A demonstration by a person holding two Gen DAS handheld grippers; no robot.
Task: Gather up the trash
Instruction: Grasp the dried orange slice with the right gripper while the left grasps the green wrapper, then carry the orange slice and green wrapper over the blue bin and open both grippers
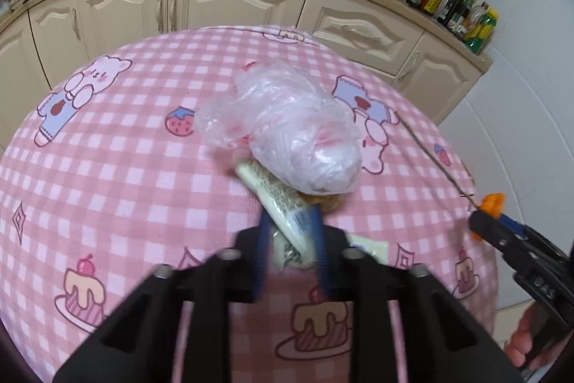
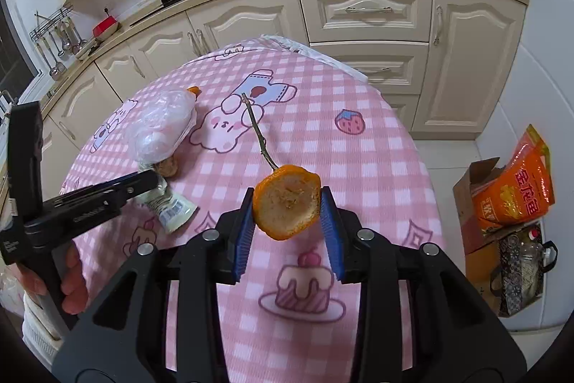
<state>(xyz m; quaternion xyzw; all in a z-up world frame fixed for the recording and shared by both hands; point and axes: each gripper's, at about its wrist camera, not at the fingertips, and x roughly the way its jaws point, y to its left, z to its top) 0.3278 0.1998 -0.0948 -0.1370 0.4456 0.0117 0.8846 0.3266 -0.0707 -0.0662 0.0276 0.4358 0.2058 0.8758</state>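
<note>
Left gripper (image 1: pixel 290 232) pinches a flat wrapper (image 1: pixel 283 218) on the pink checked table (image 1: pixel 125 167), blurred; a crumpled plastic bag (image 1: pixel 297 131) touches the wrapper's far end. Right view: right gripper (image 2: pixel 287 203) is clamped on an orange peel (image 2: pixel 287 201) raised over the table; a twig (image 2: pixel 256 130) lies beyond, bag (image 2: pixel 163 128) at left.

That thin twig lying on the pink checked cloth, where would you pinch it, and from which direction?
Pinch the twig near its middle, coming straight down from above with the fingers either side of it. It lies flat on the tablecloth, long and thin, so crossing its length probably gives the surest hold. Its near end sits behind the orange peel in the right tool, so the far half is freer.
</note>
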